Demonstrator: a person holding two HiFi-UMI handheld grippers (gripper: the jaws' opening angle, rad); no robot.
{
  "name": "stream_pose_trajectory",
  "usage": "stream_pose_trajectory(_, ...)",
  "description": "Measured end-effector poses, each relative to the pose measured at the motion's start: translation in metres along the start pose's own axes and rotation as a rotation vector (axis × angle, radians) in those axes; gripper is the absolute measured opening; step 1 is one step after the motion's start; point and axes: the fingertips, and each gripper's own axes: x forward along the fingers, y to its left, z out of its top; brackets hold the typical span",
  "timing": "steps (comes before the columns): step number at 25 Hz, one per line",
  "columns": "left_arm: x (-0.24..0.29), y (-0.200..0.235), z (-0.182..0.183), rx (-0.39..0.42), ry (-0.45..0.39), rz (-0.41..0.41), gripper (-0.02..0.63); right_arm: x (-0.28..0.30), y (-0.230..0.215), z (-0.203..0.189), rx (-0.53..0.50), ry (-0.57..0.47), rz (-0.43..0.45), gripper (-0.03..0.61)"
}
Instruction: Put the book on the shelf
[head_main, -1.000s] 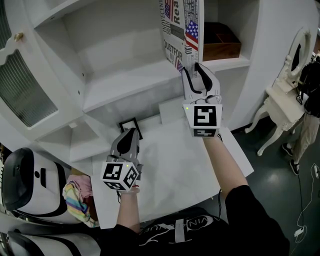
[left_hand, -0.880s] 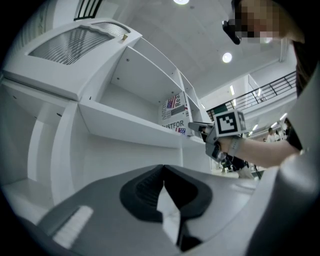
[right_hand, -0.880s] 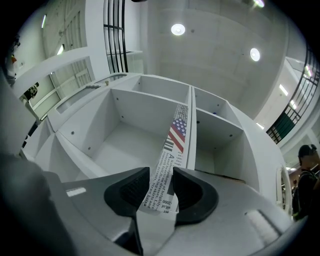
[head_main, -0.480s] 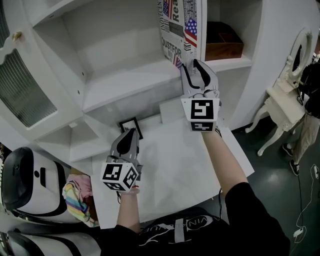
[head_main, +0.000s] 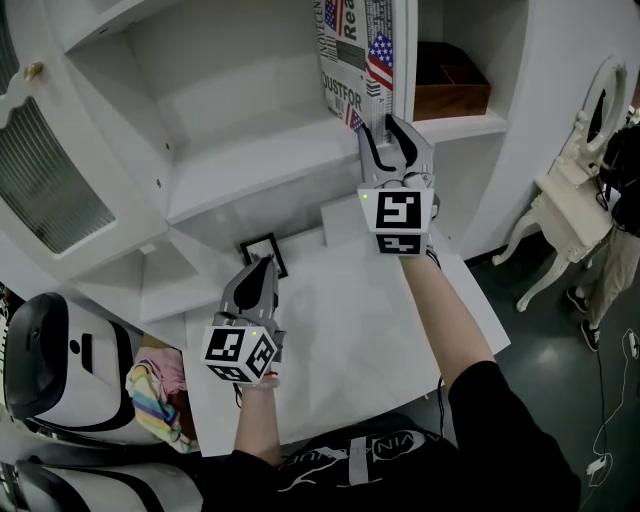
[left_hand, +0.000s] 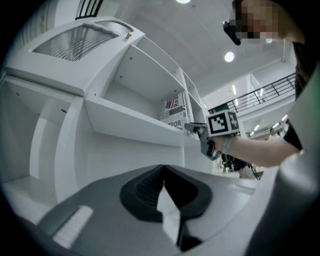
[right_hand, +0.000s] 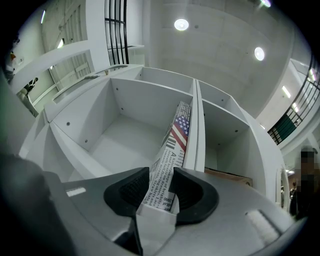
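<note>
The book (head_main: 362, 55) has a newsprint cover with a flag on it. It stands upright in the wide shelf bay, close against the white divider (head_main: 403, 50). My right gripper (head_main: 388, 135) is shut on the book's spine (right_hand: 167, 170) at its near lower end. From the left gripper view the book (left_hand: 172, 114) and the right gripper (left_hand: 196, 128) show at the shelf's right. My left gripper (head_main: 260, 272) hangs low over the white table with its jaws shut and nothing between them (left_hand: 164, 192).
A brown wooden box (head_main: 448, 82) fills the bay right of the divider. A small black picture frame (head_main: 262, 252) lies on the table (head_main: 340, 330) near the left gripper. A white ornate side table (head_main: 575, 180) stands at the far right, a glass-fronted cabinet door (head_main: 45, 180) at the left.
My right gripper has pushed the book further up and into the shelf bay, closer to the divider. The left gripper has stayed where it was.
</note>
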Motion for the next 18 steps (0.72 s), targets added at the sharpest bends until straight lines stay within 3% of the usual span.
stream_pose_trajectory(18,-0.0077,-0.0007,-0.0025,-0.001,0.009,0.017,0.000,-0.0016,0.0083,-0.0055,0.030,0.024,0.041,0.139)
